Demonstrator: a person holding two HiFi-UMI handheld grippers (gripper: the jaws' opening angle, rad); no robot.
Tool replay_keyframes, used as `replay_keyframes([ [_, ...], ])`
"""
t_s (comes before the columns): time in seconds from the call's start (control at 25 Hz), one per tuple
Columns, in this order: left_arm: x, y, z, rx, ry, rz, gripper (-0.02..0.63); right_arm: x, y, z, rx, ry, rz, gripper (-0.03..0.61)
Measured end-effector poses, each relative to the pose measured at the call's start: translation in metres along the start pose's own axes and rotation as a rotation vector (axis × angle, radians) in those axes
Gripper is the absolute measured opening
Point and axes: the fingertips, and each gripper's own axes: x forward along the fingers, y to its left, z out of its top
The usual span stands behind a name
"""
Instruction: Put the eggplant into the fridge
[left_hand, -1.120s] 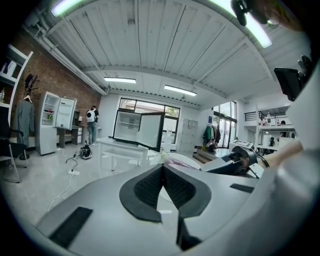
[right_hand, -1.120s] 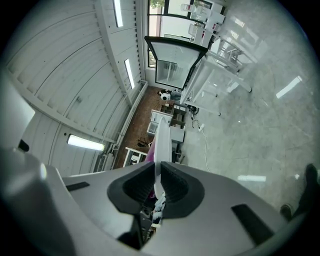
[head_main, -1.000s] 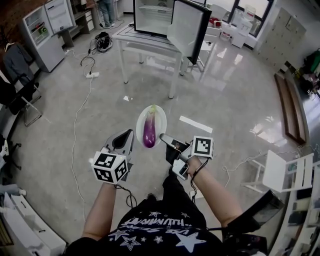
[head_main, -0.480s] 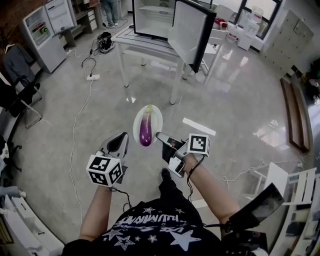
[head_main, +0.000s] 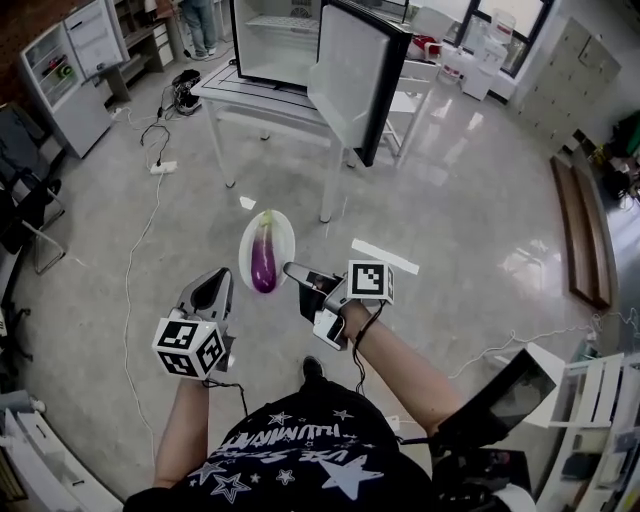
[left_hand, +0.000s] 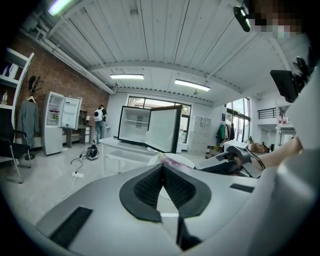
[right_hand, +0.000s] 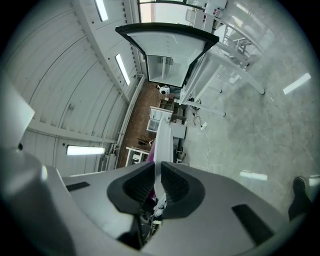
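Right tongs (head_main: 289, 269) clamp the plate (head_main: 284, 238) rim. The eggplant (head_main: 263, 262) lies lengthwise toward the open fridge (head_main: 272, 45) ahead. Left tongs (head_main: 214, 285) are clenched and empty.

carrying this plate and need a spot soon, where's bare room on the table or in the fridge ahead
Inside the fridge, the white shelves look bare. On the table, a bare strip runs in front of the fridge, left of the open door. The door crowds the right side; a corded power strip lies on the floor at left. The right gripper grips the plate.
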Motion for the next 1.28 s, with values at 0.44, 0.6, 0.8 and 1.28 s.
replay_keyframes([
  [0.44, 0.086, 0.009, 0.012, -0.025, 0.014, 0.069, 0.009, 0.008, -0.022, 0.085, 0.003, 0.073, 0.042, 0.037],
  [0.6, 0.098, 0.018, 0.013, -0.042, 0.038, 0.099, 0.009, 0.008, -0.033, 0.108, 0.029, 0.059, 0.03, 0.037],
  [0.8, 0.103, 0.036, 0.012, -0.058, 0.056, 0.109, 0.009, 0.019, -0.04, 0.117, 0.039, 0.055, 0.011, 0.037],
  [1.28, 0.19, 0.096, 0.041, 0.01, 0.079, -0.021, 0.009, 0.073, -0.058, 0.172, 0.04, -0.049, -0.037, 0.037],
])
